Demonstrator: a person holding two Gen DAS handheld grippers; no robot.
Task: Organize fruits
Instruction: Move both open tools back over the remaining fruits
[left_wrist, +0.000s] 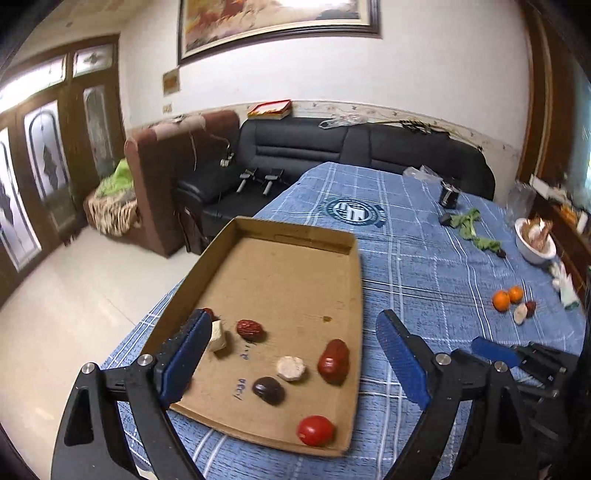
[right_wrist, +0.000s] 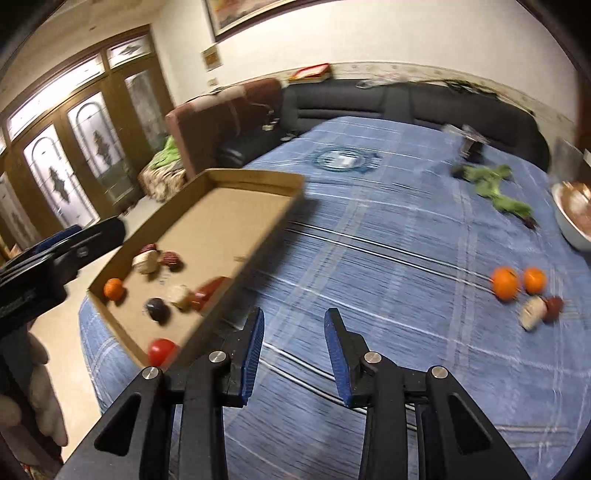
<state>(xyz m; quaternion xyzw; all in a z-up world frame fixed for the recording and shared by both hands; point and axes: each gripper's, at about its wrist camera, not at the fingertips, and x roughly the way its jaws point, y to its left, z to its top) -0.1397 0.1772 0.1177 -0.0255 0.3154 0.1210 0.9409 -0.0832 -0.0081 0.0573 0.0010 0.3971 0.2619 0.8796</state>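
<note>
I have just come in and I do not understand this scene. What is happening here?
A person with a gripper in each hand is sorting fruits into a cardboard tray on a blue tablecloth. Several pieces already lie inside it. The left gripper hangs open over the tray; the right gripper holds nothing. Two oranges remain outside.

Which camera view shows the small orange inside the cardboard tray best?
The right wrist view: the small orange sits in plain sight in the cardboard tray's near-left corner. In the left wrist view, it cannot be seen; the left gripper covers that corner.
</note>
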